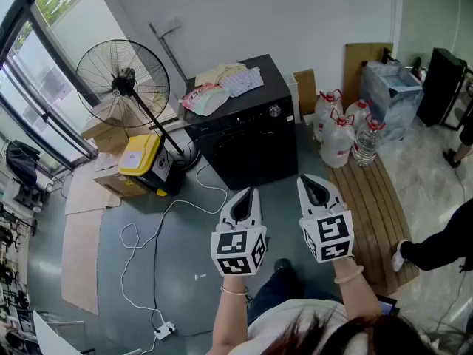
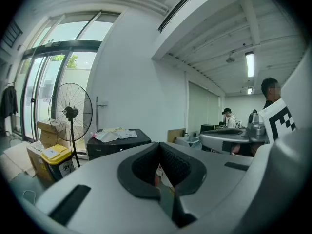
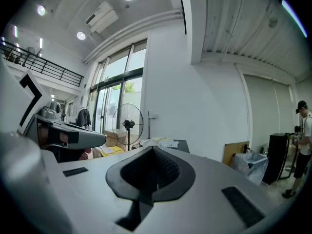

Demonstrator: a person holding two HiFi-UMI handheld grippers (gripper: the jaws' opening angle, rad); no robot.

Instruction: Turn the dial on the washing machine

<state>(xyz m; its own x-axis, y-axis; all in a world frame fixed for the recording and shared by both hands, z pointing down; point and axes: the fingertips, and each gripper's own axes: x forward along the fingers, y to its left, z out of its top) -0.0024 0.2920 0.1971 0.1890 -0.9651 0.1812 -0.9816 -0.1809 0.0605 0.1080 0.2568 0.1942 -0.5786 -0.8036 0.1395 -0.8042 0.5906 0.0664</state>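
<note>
Since your left gripper [image 1: 250, 195] and right gripper [image 1: 309, 183] are closed and empty, open one: the dial [image 1: 275, 111], well beyond the fingertips [image 1: 254, 198] on the washing machine [image 1: 244, 143], looks small, stiff, smooth; pinch its rim.

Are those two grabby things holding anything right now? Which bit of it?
Nothing is held. The left gripper and the right gripper are both shut and empty, away from the washing machine.

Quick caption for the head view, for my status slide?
Left gripper and right gripper, both shut and empty, held apart from the black washing machine, its dial untouched.
</note>
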